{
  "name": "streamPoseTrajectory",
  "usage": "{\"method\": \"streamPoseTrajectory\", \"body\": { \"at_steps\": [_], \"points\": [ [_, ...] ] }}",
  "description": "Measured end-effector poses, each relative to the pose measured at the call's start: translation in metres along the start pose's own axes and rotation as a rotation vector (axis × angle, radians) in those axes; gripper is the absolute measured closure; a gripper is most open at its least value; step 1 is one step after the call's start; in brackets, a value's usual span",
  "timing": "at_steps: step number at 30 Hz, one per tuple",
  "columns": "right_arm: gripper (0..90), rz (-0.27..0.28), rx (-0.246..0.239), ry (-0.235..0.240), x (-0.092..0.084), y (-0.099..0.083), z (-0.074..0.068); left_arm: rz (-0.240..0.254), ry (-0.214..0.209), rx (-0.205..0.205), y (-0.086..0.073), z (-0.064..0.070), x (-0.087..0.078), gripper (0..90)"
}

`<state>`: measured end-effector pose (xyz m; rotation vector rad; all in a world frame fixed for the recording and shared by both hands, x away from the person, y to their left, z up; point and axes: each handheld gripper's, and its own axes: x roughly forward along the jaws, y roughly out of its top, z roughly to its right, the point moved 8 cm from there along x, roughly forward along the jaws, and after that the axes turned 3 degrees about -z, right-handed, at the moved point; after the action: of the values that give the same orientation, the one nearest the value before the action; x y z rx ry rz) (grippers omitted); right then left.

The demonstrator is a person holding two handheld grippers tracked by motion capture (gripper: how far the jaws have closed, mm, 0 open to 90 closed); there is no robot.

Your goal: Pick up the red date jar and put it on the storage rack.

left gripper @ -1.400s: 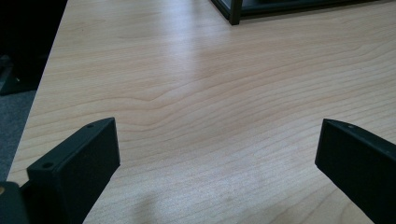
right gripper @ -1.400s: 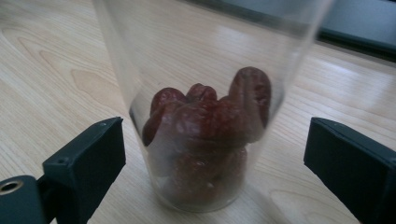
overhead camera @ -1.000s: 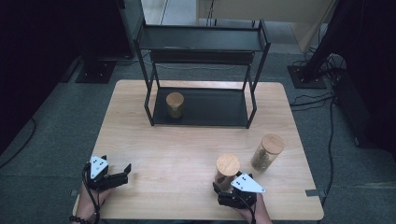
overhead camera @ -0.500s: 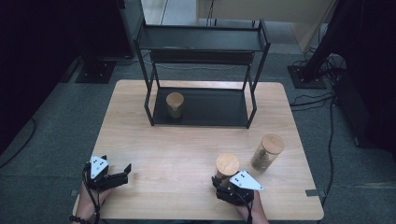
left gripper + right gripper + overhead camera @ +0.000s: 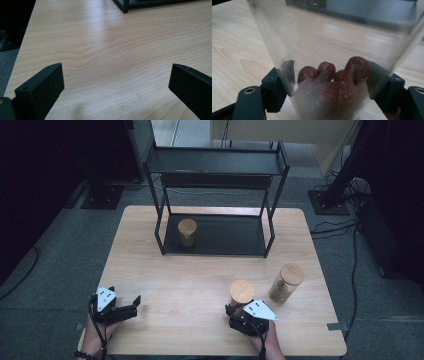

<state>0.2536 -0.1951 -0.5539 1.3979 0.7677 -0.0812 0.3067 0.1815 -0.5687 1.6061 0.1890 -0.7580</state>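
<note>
My right tool [image 5: 239,309] has just been closing and is now clamped on the jar [image 5: 241,293], both jaws pressed against its clear wall low down. In the right gripper view the jar [image 5: 329,82] sits between the jaws, with reddish-brown dried fruit [image 5: 332,80] heaped at its bottom. The jar stands upright on the surface [image 5: 200,285], well in front of the rack [image 5: 215,205] and toward its right end, wooden lid on.

My left tool [image 5: 131,305] rests on the surface well in front of the rack's left leg, jaws wide apart and nothing between them; in the left gripper view I see bare wood between the 2 jaws.

A 2nd jar [image 5: 286,282] stands just right of the held one, nearer the rack, not touching it. A 3rd jar [image 5: 187,232] stands on the rack's bottom shelf, near its left end.
</note>
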Motion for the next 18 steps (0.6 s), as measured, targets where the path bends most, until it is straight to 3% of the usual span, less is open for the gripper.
{"method": "streamPoseTrajectory", "body": {
  "at_steps": [18],
  "points": [
    [25.2, -0.002, 0.047, -0.075, 0.022, 0.013, 0.002, 0.001, -0.002, 0.009, 0.0, 0.001, 0.0, 0.1]
  ]
}}
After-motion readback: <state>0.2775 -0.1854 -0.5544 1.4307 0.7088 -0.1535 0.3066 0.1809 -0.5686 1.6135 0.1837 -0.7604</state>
